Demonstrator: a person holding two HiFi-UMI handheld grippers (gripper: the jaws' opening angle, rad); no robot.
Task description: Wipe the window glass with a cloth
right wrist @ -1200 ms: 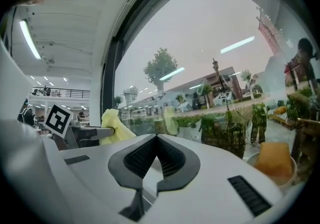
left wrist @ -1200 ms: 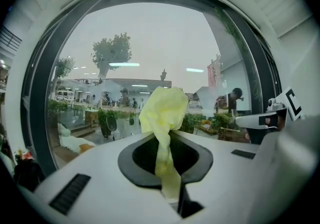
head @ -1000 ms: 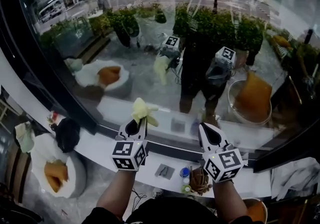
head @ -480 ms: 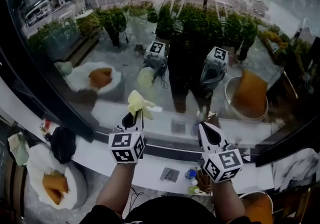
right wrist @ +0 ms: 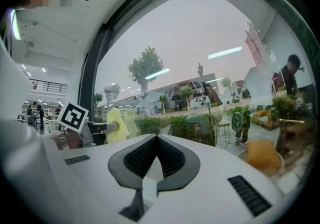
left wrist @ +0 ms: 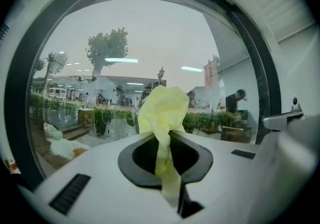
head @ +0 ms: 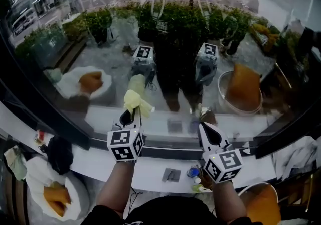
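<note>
The person is wearing a dark top with dark sleeves [head: 99, 217]. The left gripper [head: 132, 114] and the right gripper [head: 207, 129] are both showing smooth white shells tapering to a point, each with a black-rimmed teardrop hollow on top. A white cube [head: 125, 144] bearing black-and-white square markers is capping the rear of each. Small black ribbed slots [left wrist: 70, 193] are marking the shells, and the right gripper's pads [right wrist: 142, 155] are showing dark grooves.
</note>
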